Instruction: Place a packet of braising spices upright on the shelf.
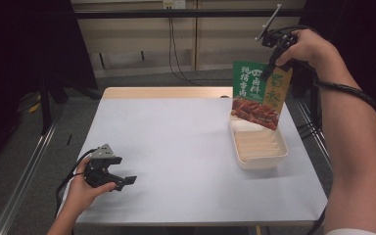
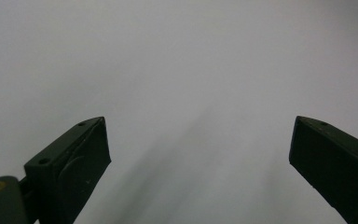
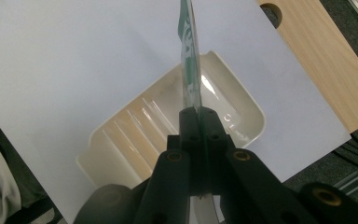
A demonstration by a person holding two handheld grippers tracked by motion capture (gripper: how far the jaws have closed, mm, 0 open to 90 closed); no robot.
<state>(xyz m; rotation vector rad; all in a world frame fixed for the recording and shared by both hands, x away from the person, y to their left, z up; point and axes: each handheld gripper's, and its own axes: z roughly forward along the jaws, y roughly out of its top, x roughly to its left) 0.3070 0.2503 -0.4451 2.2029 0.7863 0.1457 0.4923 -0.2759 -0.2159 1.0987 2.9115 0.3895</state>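
Black jaws of the right gripper (image 3: 199, 116) rise from the bottom of its own view, pinching the top edge of a flat green-and-orange printed food packet (image 1: 260, 93) — it hangs at the upper right of the high view, its lower end just over the cream ribbed plastic tray (image 1: 274, 155). The step in hand appears to be placing; next, lower the packet into the tray and release. At lower left the left gripper (image 1: 122, 181) waits with jaws spread, empty, over the pale grey table (image 1: 176, 147).

worktop (image 1: 176, 147): white sheet, bare wooden strip at its far edge
floor (image 1: 29, 161): grey, metal rail (image 1: 27, 166) alongside
wall: cables (image 1: 172, 44) hang down
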